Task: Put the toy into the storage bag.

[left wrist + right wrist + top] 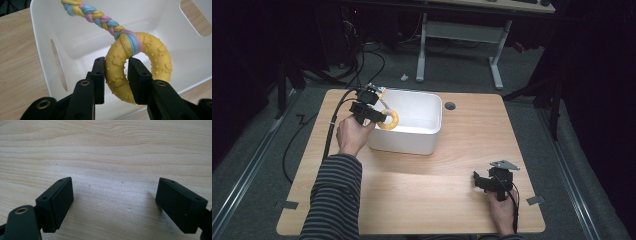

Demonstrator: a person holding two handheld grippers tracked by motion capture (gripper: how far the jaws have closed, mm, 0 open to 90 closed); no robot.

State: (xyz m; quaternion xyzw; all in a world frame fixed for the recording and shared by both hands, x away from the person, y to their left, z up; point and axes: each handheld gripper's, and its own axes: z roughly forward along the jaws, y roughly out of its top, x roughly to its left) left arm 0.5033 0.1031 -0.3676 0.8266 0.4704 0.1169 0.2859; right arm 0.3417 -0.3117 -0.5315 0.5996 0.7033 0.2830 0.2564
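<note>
Left gripper (pixel 116 72) clamped on yellow ring (pixel 140 67) over bin (pixel 412 142) by counter's (pixel 422 195) far edge, right gripper (pixel 115 202) jaws held apart near front-right corner, bare wood between.

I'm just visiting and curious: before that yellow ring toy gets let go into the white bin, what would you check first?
1. Left gripper grips the yellow ring toy: ok, jaws clamp its lower arc.
2. Ring is over the white bin: ok, it hangs above the bin's left end.
3. Braided rope is free: cannot tell, its far end leaves the picture.
4. Bin floor is bare below: ok where it shows.
5. Right gripper is out of the way: ok, open over bare table.
</note>
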